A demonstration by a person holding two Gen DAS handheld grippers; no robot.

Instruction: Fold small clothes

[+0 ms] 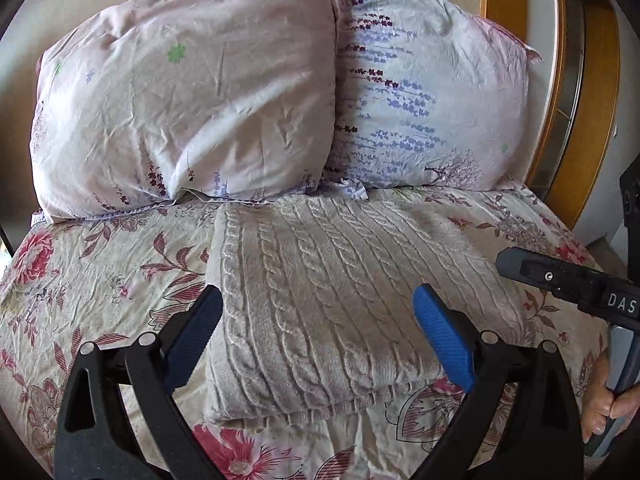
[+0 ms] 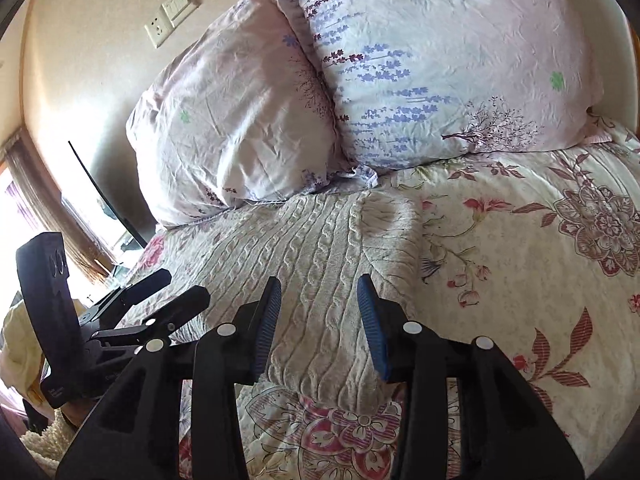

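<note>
Two pillows (image 1: 188,112) (image 1: 424,100) with lavender prints are propped side by side, touching, at the head of a floral bedspread (image 1: 100,280). A socket (image 2: 158,31) and a switch (image 2: 179,3) are mounted on the wall (image 2: 80,80) beside them. A wooden frame (image 1: 560,92) is seen beside the bed.

Black clamp-style grippers with blue pads

The left gripper (image 1: 318,312) and right gripper (image 2: 318,300) each have 2 black arms, silver rivets, ribbed blue pads (image 1: 444,340); white "DAS" lettering; bare-skinned hand (image 1: 604,404).
</note>
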